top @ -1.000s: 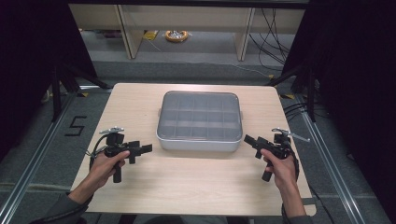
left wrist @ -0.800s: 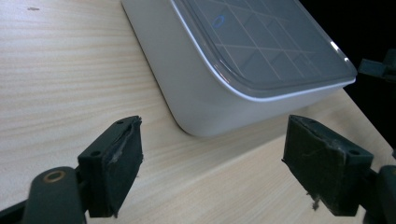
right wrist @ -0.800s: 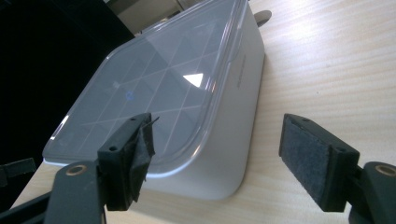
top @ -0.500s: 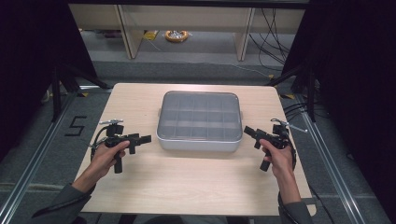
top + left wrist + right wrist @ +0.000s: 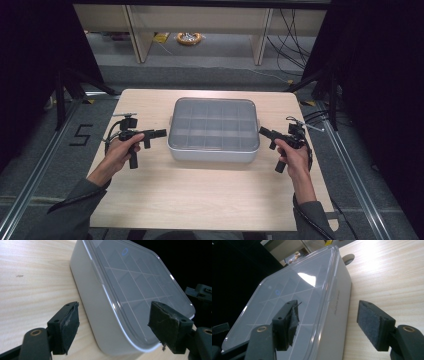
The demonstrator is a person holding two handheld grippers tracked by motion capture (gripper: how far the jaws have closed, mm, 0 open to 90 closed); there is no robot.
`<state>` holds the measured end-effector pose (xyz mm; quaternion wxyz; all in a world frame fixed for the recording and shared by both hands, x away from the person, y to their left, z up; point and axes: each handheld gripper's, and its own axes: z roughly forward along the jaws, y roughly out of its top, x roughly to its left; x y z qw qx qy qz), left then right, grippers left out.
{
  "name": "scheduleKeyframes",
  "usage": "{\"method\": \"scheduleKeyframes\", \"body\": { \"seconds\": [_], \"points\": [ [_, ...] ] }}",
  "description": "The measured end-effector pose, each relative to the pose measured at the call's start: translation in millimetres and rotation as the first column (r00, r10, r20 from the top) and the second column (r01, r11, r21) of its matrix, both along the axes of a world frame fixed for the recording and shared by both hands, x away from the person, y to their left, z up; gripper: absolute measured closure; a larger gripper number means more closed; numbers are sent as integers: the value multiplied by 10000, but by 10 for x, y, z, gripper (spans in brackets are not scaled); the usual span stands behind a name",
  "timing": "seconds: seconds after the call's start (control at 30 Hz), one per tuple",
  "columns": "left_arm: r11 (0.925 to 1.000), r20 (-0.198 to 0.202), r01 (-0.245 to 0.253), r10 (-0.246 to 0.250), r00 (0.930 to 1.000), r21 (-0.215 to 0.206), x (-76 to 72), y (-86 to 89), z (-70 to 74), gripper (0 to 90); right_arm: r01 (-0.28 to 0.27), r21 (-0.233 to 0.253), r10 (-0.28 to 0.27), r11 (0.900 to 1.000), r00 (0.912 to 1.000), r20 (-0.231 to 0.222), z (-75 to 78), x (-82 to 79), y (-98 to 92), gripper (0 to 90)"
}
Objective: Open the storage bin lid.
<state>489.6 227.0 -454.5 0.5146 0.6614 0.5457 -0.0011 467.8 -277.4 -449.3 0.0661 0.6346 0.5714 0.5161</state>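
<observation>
A shallow white box (image 5: 214, 130) with a clear lid over a grid of compartments stands in the middle of the wooden table (image 5: 200, 200). My left gripper (image 5: 161, 133) is open at the box's left end, with its jaws pointing at that end. In the left gripper view the box (image 5: 120, 290) lies between and just beyond the open gripper (image 5: 115, 312). My right gripper (image 5: 263, 131) is open at the right end. In the right gripper view its left jaw is over the lid of the box (image 5: 294, 290) and its right jaw is beside the wall, with the gripper (image 5: 328, 307) straddling the edge.
Bare wood runs in front of the box to the table's near edge. Behind the table stand low shelves (image 5: 200, 20), with a yellow item (image 5: 189, 38) and cables (image 5: 285, 45) on the floor. Dark curtains flank both sides.
Both hands have moved away from the person and inward, which brought the two open grippers up to the box's ends. The box has not moved.
</observation>
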Motion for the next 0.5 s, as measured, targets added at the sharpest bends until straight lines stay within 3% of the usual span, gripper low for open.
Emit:
{"method": "scheduleKeyframes", "body": {
  "seconds": [0.13, 0.17, 0.2, 0.23, 0.27, 0.33, 0.37, 0.4, 0.47, 0.5],
  "points": [
    [10000, -94, 20, -21, 10000, -39, 94, -52, 6, 238, -82, 54, 82, 10000, 10000, 2, -18, 48, 1, 361],
    [10000, -108, -2, 1, 9999, -15, 128, -76, 9, 238, -145, -226, 148, 9996, 9998, 110, -35, 71, -9, 364],
    [10000, -133, 43, -42, 9999, 47, 172, -107, 12, 241, 71, 126, -69, 9999, 9998, -201, -24, 119, 32, 373],
    [10000, -148, 76, -75, 9999, 34, 197, -121, 14, 241, -34, 3, 34, 10000, 10000, 15, -38, 137, 24, 376],
    [10000, -148, 76, -75, 9999, 34, 197, -121, 14, 243, 6, 30, -6, 10000, 9998, -188, -26, 150, 38, 379],
    [10000, -206, -51, 51, 9998, -42, 258, -168, 25, 249, -34, -41, 34, 10000, 10000, -67, -38, 196, 52, 385],
    [10000, -208, 89, -88, 9997, 11, 283, -166, 24, 249, -78, -6, 78, 10000, 9994, -341, -26, 199, 61, 387],
    [10000, -307, -59, 58, 9995, -24, 297, -187, 29, 251, -141, -11, 141, 9999, 9996, -242, -34, 224, 64, 389],
    [10000, -283, 23, -23, 9996, 15, 338, -203, 16, 252, -27, 252, 39, 9997, 9989, -476, -21, 246, 103, 396],
    [10000, -327, -14, 15, 9995, 14, 357, -215, 12, 253, -186, 71, 189, 9998, 9992, -349, -37, 271, 101, 398]
  ]
}}
